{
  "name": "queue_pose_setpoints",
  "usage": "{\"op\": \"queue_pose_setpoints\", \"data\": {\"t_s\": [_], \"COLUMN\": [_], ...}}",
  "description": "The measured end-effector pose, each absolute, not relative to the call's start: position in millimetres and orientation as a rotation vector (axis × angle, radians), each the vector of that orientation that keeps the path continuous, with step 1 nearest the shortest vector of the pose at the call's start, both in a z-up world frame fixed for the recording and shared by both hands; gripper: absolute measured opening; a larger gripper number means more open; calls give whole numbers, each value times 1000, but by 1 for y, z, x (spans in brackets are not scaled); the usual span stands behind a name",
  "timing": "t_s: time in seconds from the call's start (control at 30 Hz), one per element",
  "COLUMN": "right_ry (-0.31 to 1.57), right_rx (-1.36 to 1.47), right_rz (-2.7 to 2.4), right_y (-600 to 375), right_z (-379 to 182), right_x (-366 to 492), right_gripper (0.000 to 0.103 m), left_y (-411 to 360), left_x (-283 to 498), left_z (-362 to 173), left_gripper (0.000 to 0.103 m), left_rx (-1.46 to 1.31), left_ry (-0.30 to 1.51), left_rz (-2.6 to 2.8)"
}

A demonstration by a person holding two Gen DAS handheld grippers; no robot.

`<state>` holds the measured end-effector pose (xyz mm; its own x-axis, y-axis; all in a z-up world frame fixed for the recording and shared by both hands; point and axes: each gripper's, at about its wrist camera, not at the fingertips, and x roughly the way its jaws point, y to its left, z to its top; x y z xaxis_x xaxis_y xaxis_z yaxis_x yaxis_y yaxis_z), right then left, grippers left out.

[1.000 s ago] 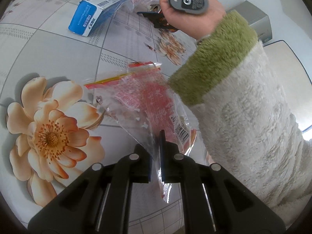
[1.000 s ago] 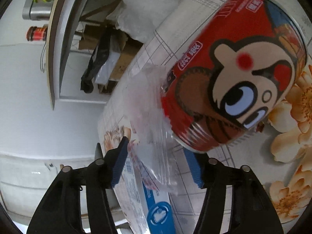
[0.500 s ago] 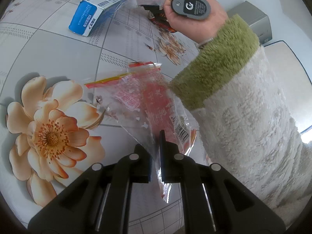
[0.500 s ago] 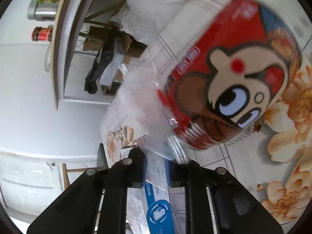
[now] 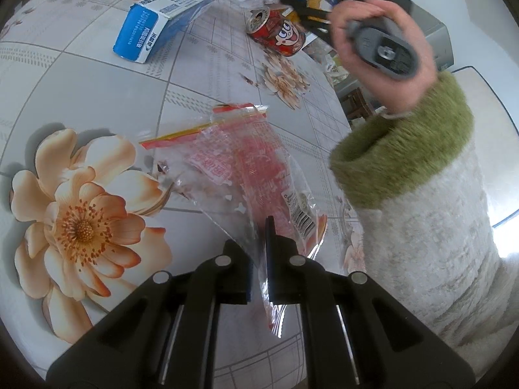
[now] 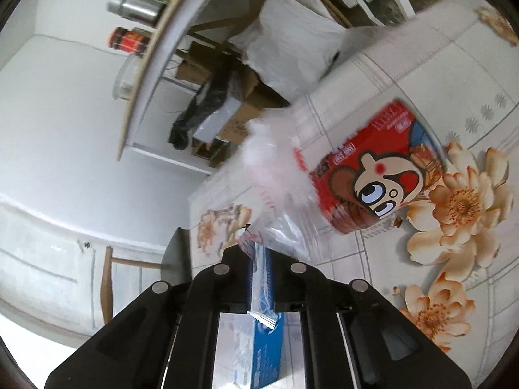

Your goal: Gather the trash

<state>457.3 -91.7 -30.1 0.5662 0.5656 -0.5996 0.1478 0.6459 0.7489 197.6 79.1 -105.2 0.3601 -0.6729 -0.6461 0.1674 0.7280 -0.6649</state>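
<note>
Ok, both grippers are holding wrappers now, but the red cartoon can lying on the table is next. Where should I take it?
Grip the red can across the middle of its round body, coming from above. It lies on its side on the table, open end toward the blue carton, so its rims are harder to get at and the curved wall could slip if pinched off-centre.

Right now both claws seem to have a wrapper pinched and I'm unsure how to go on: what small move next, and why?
Probably carry the right claw, shut on the clear wrapper, over to the red-printed bag held by the left claw. The can and blue box remain on the table.
</note>
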Motion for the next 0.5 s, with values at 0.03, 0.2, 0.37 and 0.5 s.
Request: {"op": "queue_pose_setpoints", "data": {"t_s": [0.03,0.2,0.37,0.5], "right_ry": [954,910,869,837], "right_rx": [855,819,790,753], "right_rz": [298,359,401,411], "right_y": [-94,-102,-115,-128], "right_z": [-27,-1,21,37], "right_x": [454,429,406,383], "right_gripper": [7,7,7,7], "left_y": [79,77,81,83], "left_x": [198,199,200,202], "left_z": [-105,-101,-94,-87], "left_gripper": [5,5,4,4], "left_rx": [-547,-544,-540,-533], "left_ry": [1076,1074,1054,1033], "left_rz": [-576,-568,-564,-559]}}
